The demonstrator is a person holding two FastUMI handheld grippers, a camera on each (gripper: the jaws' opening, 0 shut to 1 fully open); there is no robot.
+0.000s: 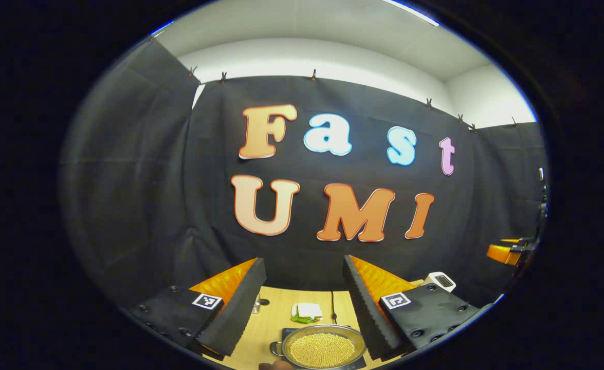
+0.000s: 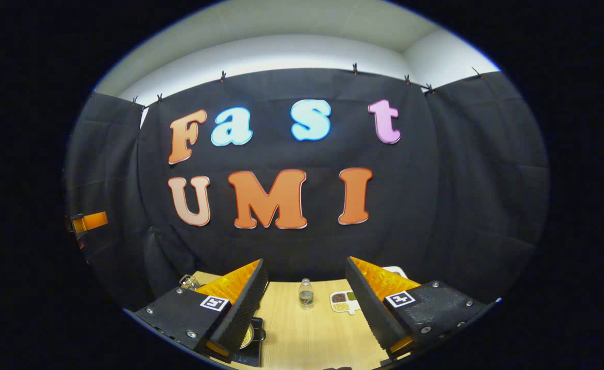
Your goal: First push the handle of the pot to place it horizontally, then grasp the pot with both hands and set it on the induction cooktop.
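Pot (image 1: 323, 349) sits low between the left gripper (image 1: 302, 288) fingers, on a dark cooktop (image 2: 245, 354), full of yellow grain w/ a small ear handle at its left rim. Probably heavy, thin metal, slippery; take it by both ears, keep it level. Both grippers gape, empty. Beyond right gripper (image 2: 307, 288): bottle (image 2: 306, 293), snack tray (image 2: 345, 301).

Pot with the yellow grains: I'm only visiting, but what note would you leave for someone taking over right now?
Left gripper: open, empty, above the table.
Right gripper: open, empty.
Pot: rests on a dark slab, apparently the induction cooktop.
Done: placing looks finished.
Left: probably nothing; check the handle, too small to judge.
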